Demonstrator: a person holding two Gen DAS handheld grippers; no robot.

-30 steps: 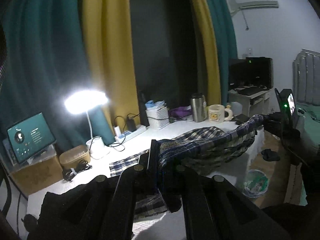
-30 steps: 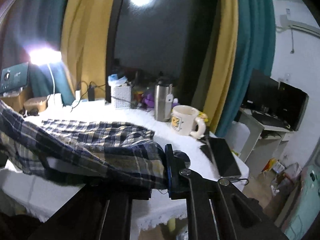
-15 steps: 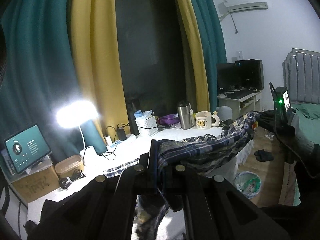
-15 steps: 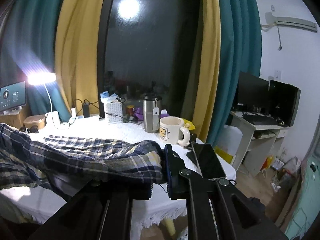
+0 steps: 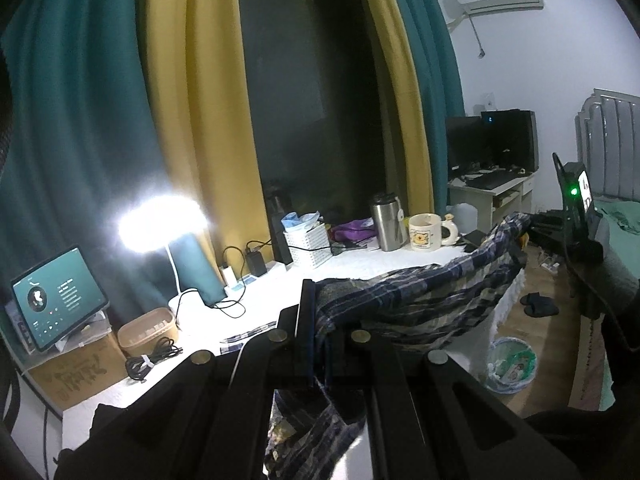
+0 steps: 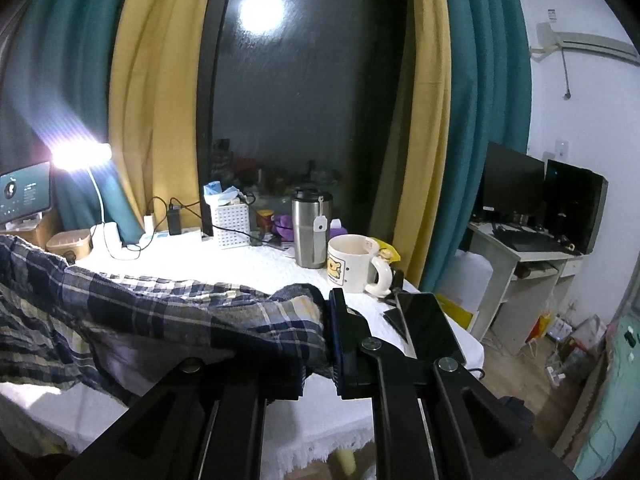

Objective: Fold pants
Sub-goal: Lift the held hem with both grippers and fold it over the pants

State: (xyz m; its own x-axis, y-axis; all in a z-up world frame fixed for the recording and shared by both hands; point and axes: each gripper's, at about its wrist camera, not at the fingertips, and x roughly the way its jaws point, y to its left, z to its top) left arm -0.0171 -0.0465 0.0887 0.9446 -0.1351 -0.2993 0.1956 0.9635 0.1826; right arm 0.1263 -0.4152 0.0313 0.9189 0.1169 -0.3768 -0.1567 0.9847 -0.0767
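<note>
The pants (image 5: 412,300) are soft cloth with a checked pattern of dark blue, grey and pale yellow squares. They are bunched and wrinkly, and they hang in the air above the white tabletop (image 6: 256,264), stretched like a hammock between the two tongs.

The left tongs (image 5: 320,344) are black, hard and flat-sided, with round metal screws. They are clamped tight on one end of the pants. More cloth droops down from the pinch, near the camera. From there the pants run away to the right, over the right edge of the tabletop.

The right tongs (image 6: 316,344) look the same and are clamped tight on the other end. The cloth spreads away to the left and sags in the middle.

The tabletop has a bumpy white cover. At its far side stand a shiny metal cup (image 6: 311,232), a smooth cream mug (image 6: 352,264) with a bear picture, and a white basket (image 6: 233,225) full of little holes. A flat black phone (image 6: 430,326) lies just right of the right tongs. A bright lamp (image 5: 162,218) glows at the far left.
</note>
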